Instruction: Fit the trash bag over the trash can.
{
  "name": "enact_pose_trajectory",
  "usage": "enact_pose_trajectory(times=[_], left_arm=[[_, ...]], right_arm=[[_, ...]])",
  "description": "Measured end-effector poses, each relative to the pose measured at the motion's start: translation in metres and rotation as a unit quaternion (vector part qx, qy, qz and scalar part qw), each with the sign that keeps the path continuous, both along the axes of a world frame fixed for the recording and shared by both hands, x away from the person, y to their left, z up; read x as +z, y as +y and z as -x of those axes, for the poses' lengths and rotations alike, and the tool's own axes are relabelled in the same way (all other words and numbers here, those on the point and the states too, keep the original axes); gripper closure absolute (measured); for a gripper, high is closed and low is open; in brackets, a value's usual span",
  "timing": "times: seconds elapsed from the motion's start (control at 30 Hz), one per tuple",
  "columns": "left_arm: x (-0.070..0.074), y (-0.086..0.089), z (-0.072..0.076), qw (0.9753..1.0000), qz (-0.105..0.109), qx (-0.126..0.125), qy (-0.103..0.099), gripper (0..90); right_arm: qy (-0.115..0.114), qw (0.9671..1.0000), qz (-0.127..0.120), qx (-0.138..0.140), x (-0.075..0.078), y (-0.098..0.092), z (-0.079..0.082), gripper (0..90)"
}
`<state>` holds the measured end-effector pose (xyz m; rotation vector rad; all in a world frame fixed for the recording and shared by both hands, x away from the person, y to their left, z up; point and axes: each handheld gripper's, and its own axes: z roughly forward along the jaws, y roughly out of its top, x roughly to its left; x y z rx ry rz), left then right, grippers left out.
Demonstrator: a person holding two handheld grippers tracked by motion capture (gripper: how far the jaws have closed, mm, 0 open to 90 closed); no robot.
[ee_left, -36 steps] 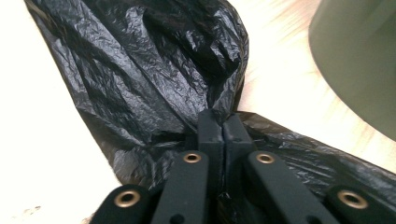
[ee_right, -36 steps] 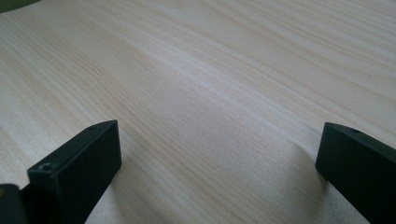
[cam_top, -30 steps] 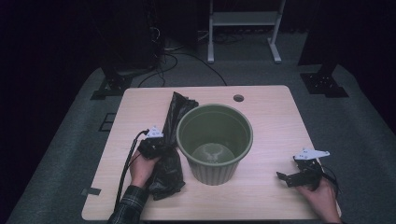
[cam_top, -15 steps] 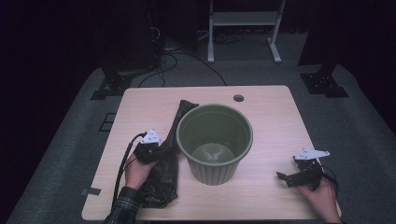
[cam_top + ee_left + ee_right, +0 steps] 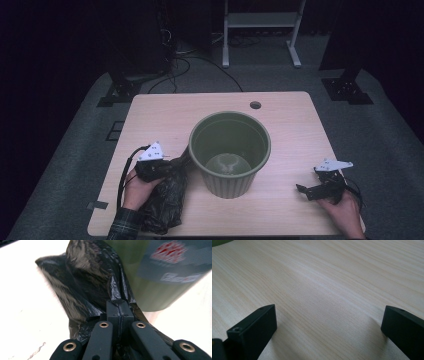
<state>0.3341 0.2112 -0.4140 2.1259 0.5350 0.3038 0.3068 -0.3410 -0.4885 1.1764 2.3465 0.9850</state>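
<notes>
A: Left gripper (image 5: 119, 305), jaws pressed together on a fold of the black bag (image 5: 85, 287). Thin plastic film, glossy, heavily creased, gathered into a peak right at the jaw tips.

B: Confirmed from the high view. Bag (image 5: 167, 197) lies in a crumpled heap on the table (image 5: 165, 112), front left, with one end running up against the left side of the green bin (image 5: 230, 150). Gripper (image 5: 172, 162) sits at that upper end, grey three-cornered plate on top, cable looping off to the left.

A: Bin: round, tapered, ribbed outer wall, matte green plastic, upright in the middle of the table. In the left gripper view a blurred label with red print shows on its wall (image 5: 160, 272), just behind the bag.

B: Left hand (image 5: 137, 182) comes in from the bottom edge, plaid sleeve at the wrist, gripper pointing toward the bin.

A: Right gripper (image 5: 329, 322): jaws wide apart, nothing between them, bare pale wood grain below.

B: High view puts it (image 5: 305, 190) near the front right edge, well apart from the bin, held low over the table. Right hand (image 5: 345, 212) is behind it. Table top: light wood, rounded corners, one small round hole (image 5: 255, 105) near the far edge.
</notes>
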Motion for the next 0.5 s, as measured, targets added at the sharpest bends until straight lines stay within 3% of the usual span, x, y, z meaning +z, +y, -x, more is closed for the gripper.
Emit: enact_pose_trajectory(times=[0.3,0.5], left_arm=[[0.030,-0.003,0.012,0.9981,0.024,-0.047,-0.032,89.5],[0.045,0.003,0.017,0.9948,0.055,-0.071,-0.047,89.4]], right_arm=[[0.000,1.0000,0.000,0.000,0.000,0.000,0.000,0.0],[0.000,1.0000,0.000,0.000,0.000,0.000,0.000,0.0]])
